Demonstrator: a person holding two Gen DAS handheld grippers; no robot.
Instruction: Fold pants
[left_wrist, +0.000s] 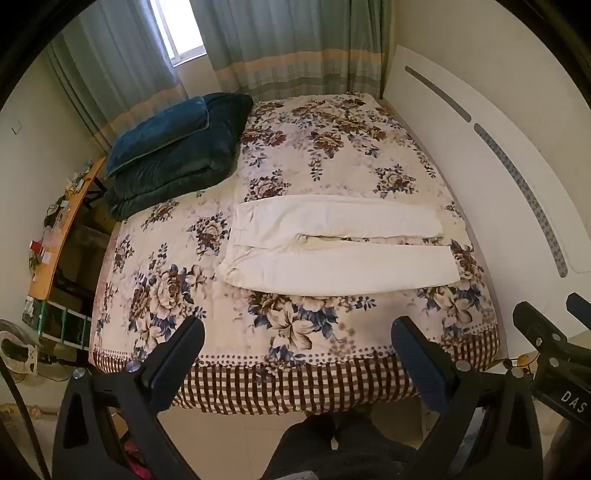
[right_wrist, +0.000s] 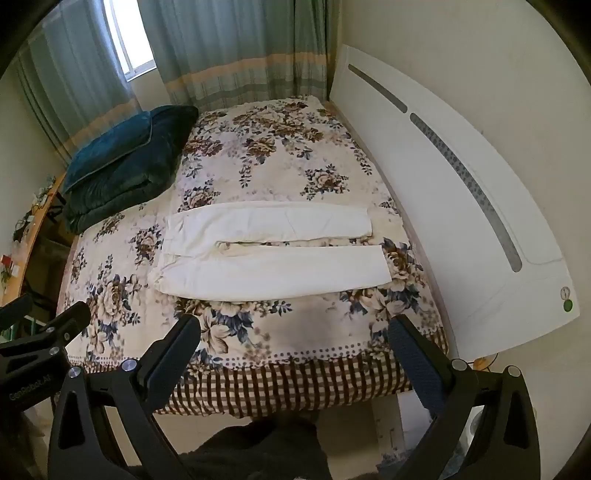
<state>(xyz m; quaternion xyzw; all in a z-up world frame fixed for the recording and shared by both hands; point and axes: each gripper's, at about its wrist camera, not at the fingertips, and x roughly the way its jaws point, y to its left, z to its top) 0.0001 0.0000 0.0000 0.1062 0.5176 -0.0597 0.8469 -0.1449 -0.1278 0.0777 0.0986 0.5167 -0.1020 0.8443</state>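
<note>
Left gripper: held out over the floor just short of the bed's near edge, tilted steeply down toward the quilt; jaws spread wide, nothing between them.
Right gripper: alongside it at the same steep tilt, also short of the near edge; jaws wide apart and empty. Its black frame pokes into the left wrist view at the lower right.
Desk: along the wall off the bed's left side; the small clutter on it is too tiny and warped to name.
Shelf under the desk: green-framed compartments, contents too dark to tell.
Dark blanket: teal, folded in a thick stack at the bed's far left corner, a pillow of the same colour on top.
Pants: white, lying flat across the middle of the bed, waist toward the left edge, both legs running toward the headboard side, a narrow gap between the legs; well apart from both grippers.
Floral quilt: covers the whole bed, its checked border hanging over the near edge.
Headboard: white, along the bed's right edge; its far end is cut off behind the curtains.
Below the grippers: a dark shape at the bottom of both views, cropped and unclear.
</note>
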